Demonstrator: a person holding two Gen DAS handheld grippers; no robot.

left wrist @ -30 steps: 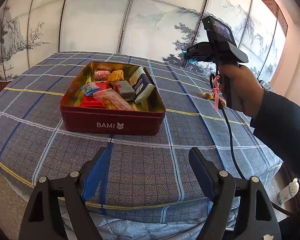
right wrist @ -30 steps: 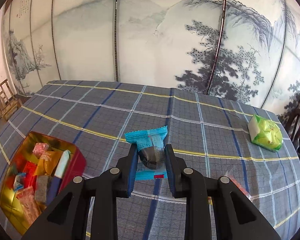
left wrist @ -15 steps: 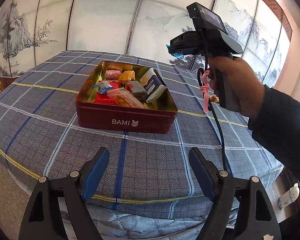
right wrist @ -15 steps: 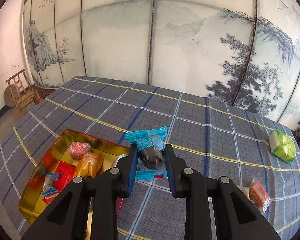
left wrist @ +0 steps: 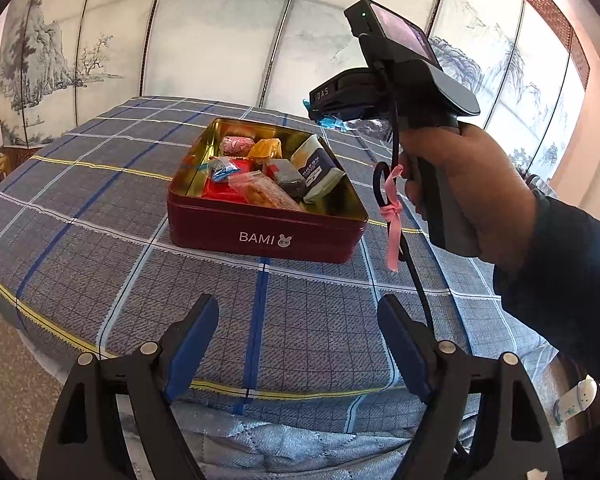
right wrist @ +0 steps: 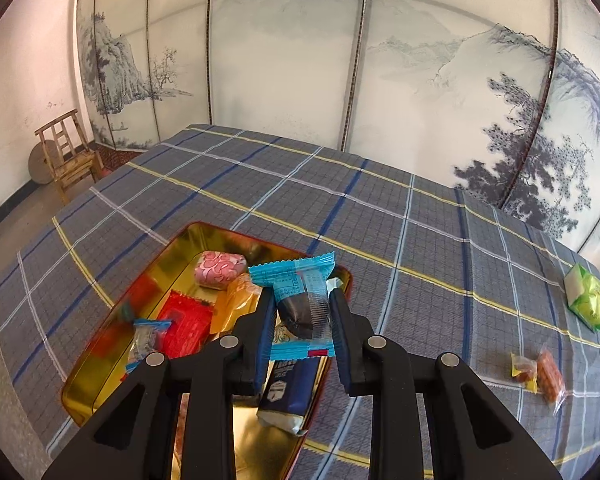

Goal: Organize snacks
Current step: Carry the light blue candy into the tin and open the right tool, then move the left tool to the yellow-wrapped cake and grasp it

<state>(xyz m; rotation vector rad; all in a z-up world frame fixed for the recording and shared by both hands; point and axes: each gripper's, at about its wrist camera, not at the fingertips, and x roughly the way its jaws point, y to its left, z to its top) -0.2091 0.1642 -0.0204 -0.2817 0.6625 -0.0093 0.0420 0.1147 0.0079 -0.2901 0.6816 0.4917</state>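
Fingers [right wrist: 342, 320] of the right gripper [right wrist: 302, 320] were pinched tight on a light-blue plastic-wrapped snack with a dark filling [right wrist: 300, 308], its crimped top edge poking up above the fingertips and its lower edge hanging between them. Directly beneath those fingers sat the red rectangular tin with a gold interior [right wrist: 100, 344], the snack held in the air over its near right corner. Just below the fingers lay a navy-and-cream packet [right wrist: 290, 392] inside the tin; ahead and to the left of them were a pink swirl-patterned sweet [right wrist: 219, 269], an orange wrapped sweet [right wrist: 236, 304] and a red foil packet [right wrist: 186, 326].

Off to the right of the fingers, out on the blue-grey checked worktop cloth [right wrist: 420, 248], a green-and-white packet [right wrist: 586, 298] lay well apart near the far edge, with a small clear bag of orange snacks [right wrist: 538, 372] nearer.

Over on the other side, the left gripper [left wrist: 298, 344] hung wide open and held nothing, blue-padded fingers [left wrist: 192, 344] spread above the cloth. Ahead of them stood the tin [left wrist: 260, 236], "BAMI" on its front wall, and to the upper right the person's right hand [left wrist: 460, 196] gripped the other tool above the tin's right corner.
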